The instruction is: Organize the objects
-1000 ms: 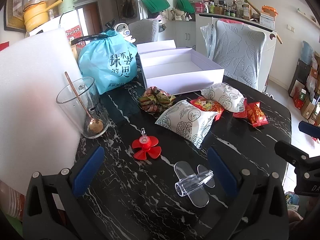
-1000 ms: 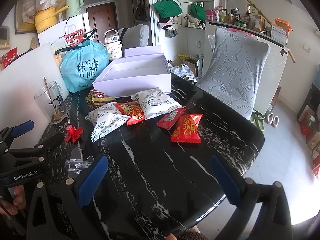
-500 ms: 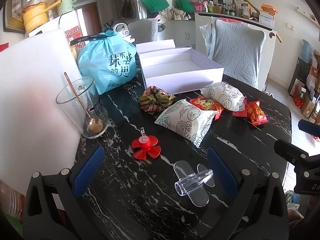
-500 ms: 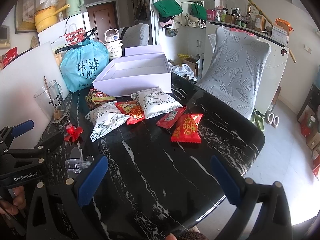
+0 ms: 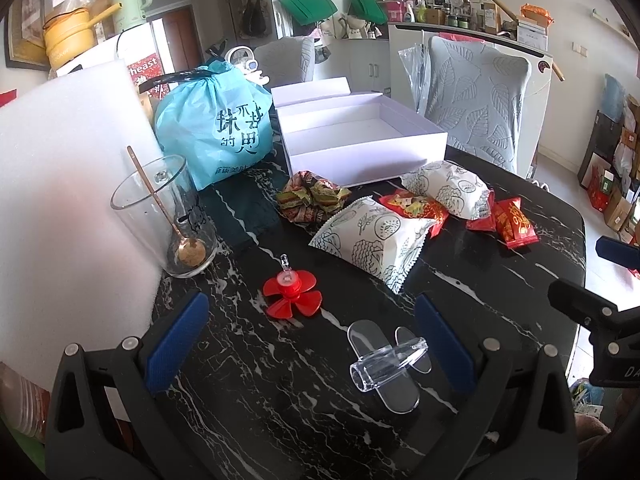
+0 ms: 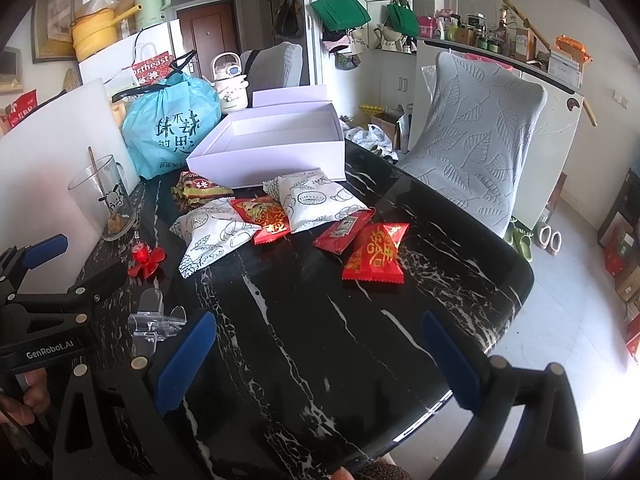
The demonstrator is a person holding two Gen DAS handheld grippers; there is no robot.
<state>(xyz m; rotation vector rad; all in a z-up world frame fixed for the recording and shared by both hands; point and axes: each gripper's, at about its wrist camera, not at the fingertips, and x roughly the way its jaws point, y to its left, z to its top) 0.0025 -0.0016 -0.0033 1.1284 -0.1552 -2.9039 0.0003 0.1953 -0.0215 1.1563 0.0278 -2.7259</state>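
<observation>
An open white box (image 5: pixel 360 140) (image 6: pixel 276 144) stands at the back of the black marble table (image 6: pixel 304 320). In front of it lie snack packets: two white patterned ones (image 5: pixel 368 240) (image 6: pixel 316 200), red ones (image 6: pixel 376 252) (image 5: pixel 514 220) and a crumpled green-red one (image 5: pixel 308 198). A red toy propeller (image 5: pixel 292 292) and a clear plastic piece (image 5: pixel 386 364) lie near my left gripper (image 5: pixel 308 344), which is open and empty above the table's near edge. My right gripper (image 6: pixel 316 356) is open and empty over bare table, short of the red packets.
A glass with a spoon (image 5: pixel 168 216) stands left by a white foam board (image 5: pixel 60 184). A blue bag (image 5: pixel 216 128) sits behind it, beside the box. A grey chair (image 6: pixel 476 140) stands past the table's far right edge.
</observation>
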